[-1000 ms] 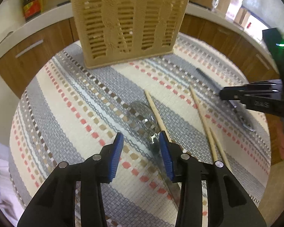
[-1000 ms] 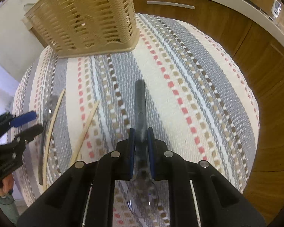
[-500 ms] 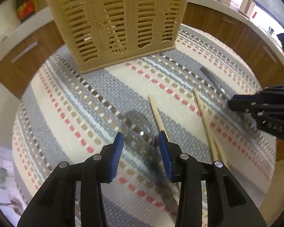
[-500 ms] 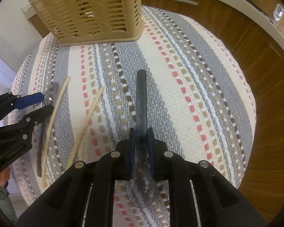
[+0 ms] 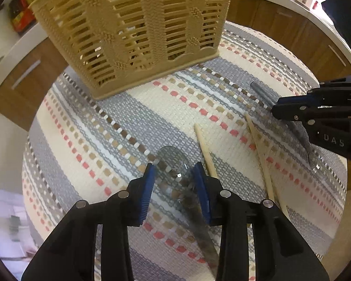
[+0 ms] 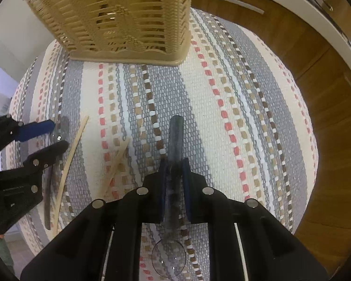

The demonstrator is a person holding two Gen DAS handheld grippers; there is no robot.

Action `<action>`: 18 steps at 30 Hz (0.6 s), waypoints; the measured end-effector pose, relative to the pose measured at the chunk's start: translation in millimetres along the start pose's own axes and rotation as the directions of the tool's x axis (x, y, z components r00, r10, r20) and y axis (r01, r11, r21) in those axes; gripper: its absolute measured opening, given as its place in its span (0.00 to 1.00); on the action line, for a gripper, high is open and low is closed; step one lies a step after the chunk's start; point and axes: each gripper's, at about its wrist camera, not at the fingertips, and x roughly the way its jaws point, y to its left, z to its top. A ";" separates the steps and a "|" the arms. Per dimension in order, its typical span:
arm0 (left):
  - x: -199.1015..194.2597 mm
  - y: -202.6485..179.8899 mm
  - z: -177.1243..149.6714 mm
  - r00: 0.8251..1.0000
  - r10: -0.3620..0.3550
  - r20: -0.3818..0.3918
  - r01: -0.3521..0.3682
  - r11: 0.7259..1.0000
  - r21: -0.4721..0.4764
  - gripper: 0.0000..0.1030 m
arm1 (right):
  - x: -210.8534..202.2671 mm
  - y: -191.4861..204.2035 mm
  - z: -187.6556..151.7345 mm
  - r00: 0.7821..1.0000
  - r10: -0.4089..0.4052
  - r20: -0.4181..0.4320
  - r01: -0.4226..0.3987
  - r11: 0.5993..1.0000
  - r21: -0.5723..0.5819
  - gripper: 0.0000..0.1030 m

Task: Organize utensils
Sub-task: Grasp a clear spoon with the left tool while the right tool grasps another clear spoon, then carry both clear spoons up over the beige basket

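1. Two clear plastic spoons lie within reach of the tools on a bench covered by a woven striped mat [image 5: 133,126], banded in grey, cream, coral and tan.
2. Seen from the left wrist, the left tool [image 5: 174,187] stands released, its ribbed blue pads [image 5: 147,192] spread to either side of one spoon [image 5: 177,171]; the rounded transparent bowl lies between the pads and the smoky grey handle runs back under the tool.
3. Only that view shows the spoon's full bowl; from the right wrist the left tool [image 6: 56,135] appears at the far left edge, its blue pad and black finger partly hiding the bowl.
4. Seen from the right wrist, the right tool [image 6: 174,178] is clenched on the second spoon [image 6: 175,135], the flat grey handle reaching ahead past the pads and the round clear bowl [image 6: 169,260] sitting behind them, beneath the tool body.
5. From the left wrist, the same right tool [image 5: 276,110] shows side-on, and whether the spoon is lifted off the mat cannot be told.
6. Two pale wooden chopsticks [image 5: 206,152] lie on the mat between the tools, slim and straight.
7. One tan plastic basket [image 5: 133,30], slotted with a woven pattern, stands ahead of both tools.
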 end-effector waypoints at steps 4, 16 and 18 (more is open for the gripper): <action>-9.8 8.3 -0.6 0.995 -0.064 0.073 0.067 0.997 -0.036 0.31 | -14.5 3.3 -8.8 0.996 0.040 0.074 -0.039 0.999 -0.015 0.10; -112.4 26.5 -24.1 0.908 -0.069 0.413 0.108 0.991 -0.074 0.32 | -115.5 5.4 -52.9 0.897 0.136 0.421 -0.124 0.991 -0.055 0.10; -127.4 28.0 -25.9 0.878 -0.052 0.476 0.101 0.992 -0.078 0.32 | -129.5 2.2 -64.5 0.867 0.150 0.475 -0.137 0.989 -0.061 0.10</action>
